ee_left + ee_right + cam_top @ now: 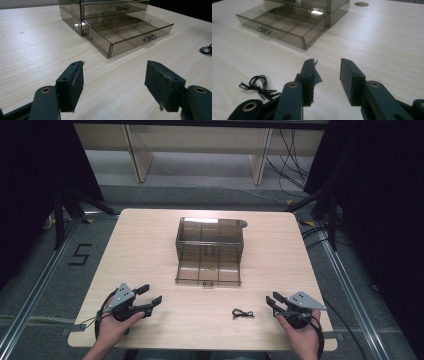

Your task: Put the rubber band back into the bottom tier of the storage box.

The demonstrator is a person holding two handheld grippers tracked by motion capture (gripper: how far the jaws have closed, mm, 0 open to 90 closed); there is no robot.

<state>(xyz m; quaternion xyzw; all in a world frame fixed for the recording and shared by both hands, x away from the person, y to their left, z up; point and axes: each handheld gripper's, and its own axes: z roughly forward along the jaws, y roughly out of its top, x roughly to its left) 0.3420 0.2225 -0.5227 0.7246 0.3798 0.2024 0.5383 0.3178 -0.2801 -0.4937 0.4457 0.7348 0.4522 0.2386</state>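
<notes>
Left gripper (pixel 150 300): resting near-left of the drawer organizer (pixel 210 251), jaws gaping, empty.
Right gripper (pixel 272 301): resting near-right, jaws apart, empty.
Black cord (pixel 243 313): lying just beside the right gripper.

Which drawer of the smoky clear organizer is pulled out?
The bottom drawer, slid out toward the person with its empty dividers exposed. The drawer above sits flush in the drawer organizer.

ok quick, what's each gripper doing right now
Left gripper: open, holding nothing, over bare table.
Right gripper: open, holding nothing, black cord lying beside it.
</notes>
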